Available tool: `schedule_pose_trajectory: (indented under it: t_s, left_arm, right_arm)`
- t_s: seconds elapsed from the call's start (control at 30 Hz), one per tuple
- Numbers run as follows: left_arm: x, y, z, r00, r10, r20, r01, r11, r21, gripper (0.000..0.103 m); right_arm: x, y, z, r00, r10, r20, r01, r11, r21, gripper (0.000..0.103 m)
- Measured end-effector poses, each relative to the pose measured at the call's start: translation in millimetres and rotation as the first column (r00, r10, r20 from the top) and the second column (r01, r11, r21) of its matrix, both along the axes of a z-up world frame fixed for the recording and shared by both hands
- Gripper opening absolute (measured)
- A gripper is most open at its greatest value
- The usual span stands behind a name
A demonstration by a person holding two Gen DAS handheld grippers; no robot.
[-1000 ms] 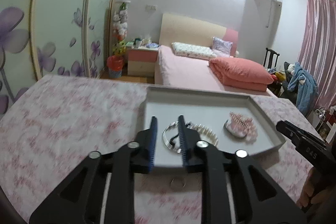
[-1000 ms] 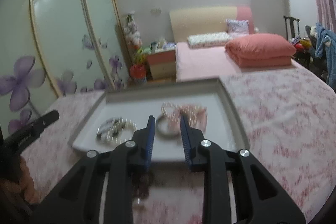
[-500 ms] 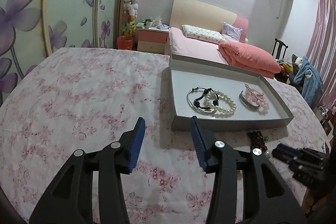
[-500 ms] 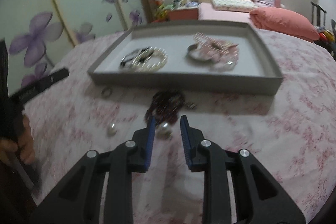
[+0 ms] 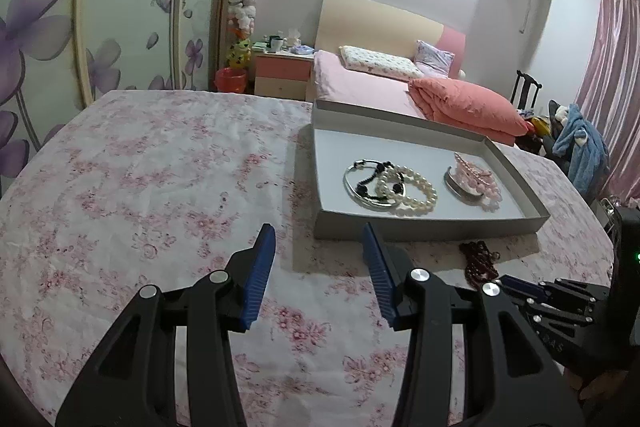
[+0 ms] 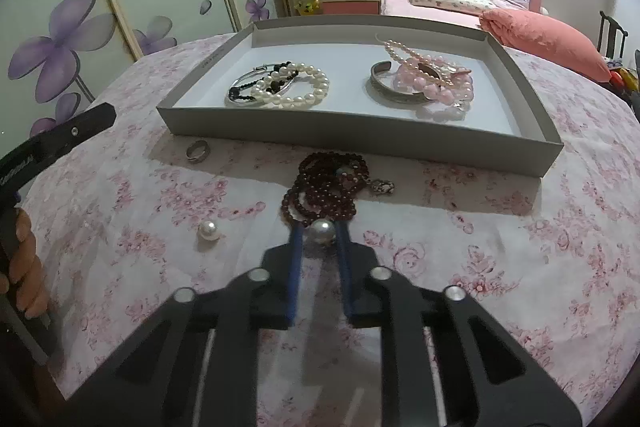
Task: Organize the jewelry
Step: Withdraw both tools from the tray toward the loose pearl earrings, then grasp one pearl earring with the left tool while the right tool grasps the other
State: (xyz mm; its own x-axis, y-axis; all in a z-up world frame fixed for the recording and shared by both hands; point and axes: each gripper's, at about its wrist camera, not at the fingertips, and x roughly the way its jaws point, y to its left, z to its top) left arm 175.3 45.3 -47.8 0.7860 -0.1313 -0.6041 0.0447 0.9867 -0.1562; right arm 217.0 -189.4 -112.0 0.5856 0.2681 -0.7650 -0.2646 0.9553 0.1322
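Left claw [image 5: 318,253]: blue-padded jaws parted, nothing between them, angled down over the desk. Right claw [image 6: 319,233]: tilted steeply down, jaws just closing, narrow gap, pads pressing on a pearl bead [image 6: 323,231]. Person's fingers [image 6: 24,267]: wrapped round the left claw's handle.

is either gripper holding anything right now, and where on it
The right gripper has just closed on a single pearl, pinched across its sides at the tips. The left gripper is open and holds nothing.
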Motion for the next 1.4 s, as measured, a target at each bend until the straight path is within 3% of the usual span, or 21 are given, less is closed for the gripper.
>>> schedule_pose_trajectory:
  t_s: [0.27, 0.5, 0.6, 0.8, 1.07, 1.13, 1.4]
  left_arm:
    - [-4.7, -23.6, -1.7, 0.997, -0.068, -0.025, 0.068, 0.998, -0.003, 0.047]
    - [-10.7, -56.3, -12.7, 0.978, -0.185, -0.098, 0.186, 0.982, 0.007, 0.051]
    - [-12.6, -74.2, -20.3, 0.964, -0.229, -0.131, 0.235, 0.972, 0.029, 0.051]
    - [-8.5, -102.3, -33.4, 0.950, -0.254, -0.183, 0.277, 0.954, 0.117, 0.051]
    - [-1.6, -113.3, -41.2, 0.949, -0.235, -0.210, 0.269, 0.951, 0.154, 0.031]
    - [0.2, -113.1, -42.2, 0.950, -0.224, -0.216, 0.262, 0.950, 0.167, 0.020]
    - [0.6, -82.4, -40.6, 0.963, -0.161, -0.218, 0.202, 0.963, 0.180, 0.019]
  right_arm:
    - [-1.2, -8.5, 0.2, 1.000, -0.021, 0.001, 0.021, 1.000, -0.015, 0.014]
    - [3.9, -62.4, -0.6, 0.979, -0.206, 0.000, 0.206, 0.977, -0.047, 0.014]
    - [7.0, -79.0, -1.1, 0.968, -0.251, -0.008, 0.250, 0.967, -0.042, 0.014]
    - [5.9, -79.2, -3.9, 0.971, -0.237, 0.003, 0.237, 0.970, -0.050, 0.014]
    - [1.7, -80.0, -4.1, 0.973, -0.233, 0.002, 0.232, 0.972, -0.040, 0.014]
    - [1.4, -78.6, -3.8, 0.974, -0.226, 0.001, 0.226, 0.973, -0.039, 0.014]
    - [-3.8, -59.0, -3.9, 0.986, -0.164, 0.017, 0.165, 0.984, -0.072, 0.014]
